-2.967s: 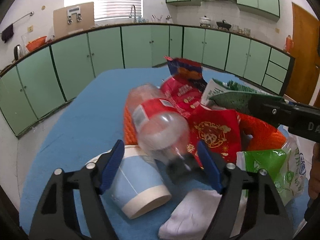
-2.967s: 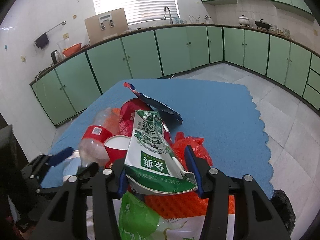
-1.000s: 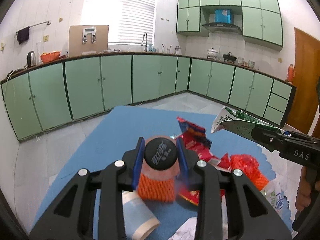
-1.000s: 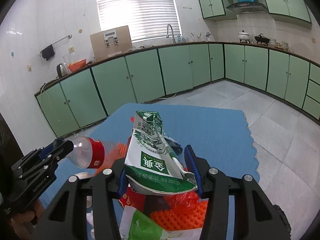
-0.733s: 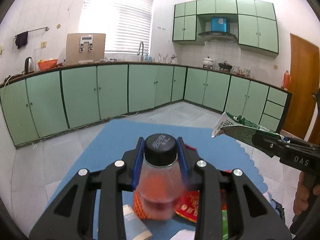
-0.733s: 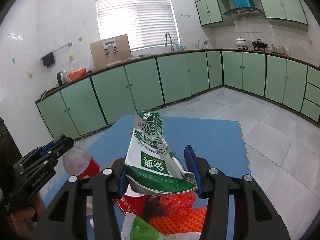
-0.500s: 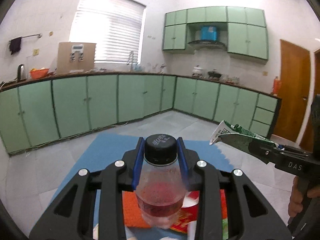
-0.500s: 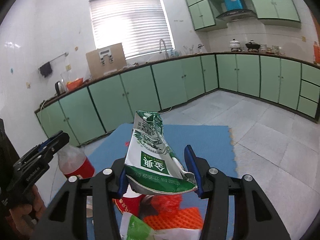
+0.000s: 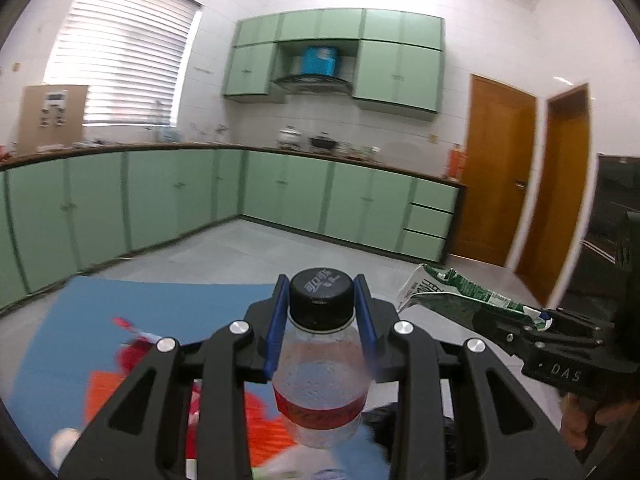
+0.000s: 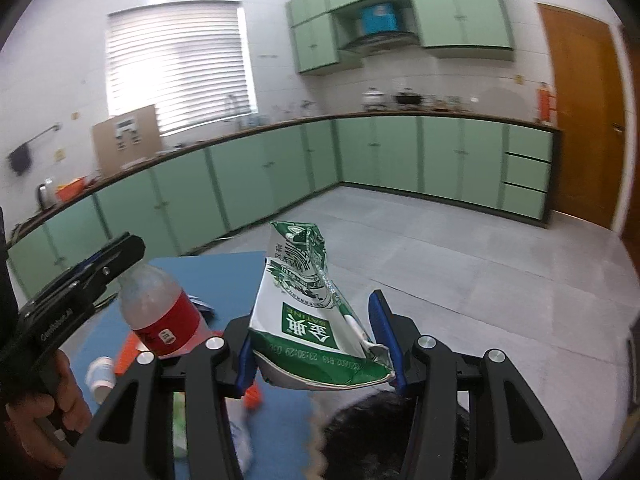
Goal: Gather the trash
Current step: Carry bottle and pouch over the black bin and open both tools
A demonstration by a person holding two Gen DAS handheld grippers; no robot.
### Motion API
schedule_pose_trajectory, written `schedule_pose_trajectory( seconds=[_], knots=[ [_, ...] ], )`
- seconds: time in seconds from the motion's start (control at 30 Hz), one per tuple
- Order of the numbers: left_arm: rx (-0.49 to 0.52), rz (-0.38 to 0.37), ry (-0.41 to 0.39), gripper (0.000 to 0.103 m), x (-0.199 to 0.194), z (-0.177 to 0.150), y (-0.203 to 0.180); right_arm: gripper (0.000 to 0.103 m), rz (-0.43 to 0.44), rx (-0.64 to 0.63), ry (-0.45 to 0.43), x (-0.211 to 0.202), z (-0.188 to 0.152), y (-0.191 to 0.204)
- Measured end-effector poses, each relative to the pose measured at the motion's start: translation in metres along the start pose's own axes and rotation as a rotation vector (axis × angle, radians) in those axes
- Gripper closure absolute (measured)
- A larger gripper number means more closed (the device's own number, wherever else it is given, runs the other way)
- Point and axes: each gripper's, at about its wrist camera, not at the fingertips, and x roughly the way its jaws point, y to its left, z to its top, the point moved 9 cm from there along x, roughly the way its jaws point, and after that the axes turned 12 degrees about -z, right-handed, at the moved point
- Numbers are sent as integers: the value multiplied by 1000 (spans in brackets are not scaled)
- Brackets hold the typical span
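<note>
My left gripper (image 9: 321, 296) is shut on the neck of a clear plastic bottle (image 9: 320, 384) with a black cap and red label, held upright in the air. The bottle also shows in the right wrist view (image 10: 160, 312). My right gripper (image 10: 320, 320) is shut on a crumpled green-and-white milk carton (image 10: 308, 312), also lifted; the carton shows at the right of the left wrist view (image 9: 460, 296). Both are raised above the blue mat (image 9: 140, 300), where red and orange wrappers (image 9: 132, 360) still lie.
A black bin bag (image 10: 380, 432) opens below the right gripper. A white cup (image 10: 100, 372) and an orange net (image 10: 128, 352) lie on the mat. Green kitchen cabinets (image 9: 280, 192) line the walls and wooden doors (image 9: 500, 172) stand at the right.
Both grippers have risen and swung to the right with the bottle and the carton. The mat and its trash pile have dropped to the lower left of both views.
</note>
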Motion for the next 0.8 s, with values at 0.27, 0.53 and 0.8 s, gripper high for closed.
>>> schedule_pose_trajectory(
  seconds=[0.27, 0.53, 0.8],
  knots=[
    [10, -163, 72, 72, 61, -49, -76, 53, -170, 61, 33, -16, -33, -88],
    [6, -252, 140, 72, 98, -108, -108, 53, -226, 130, 78, -6, -69, -136],
    [20, -239, 220, 49, 115, -142, -95, 53, -224, 157, 145, 23, -97, -152]
  ],
)
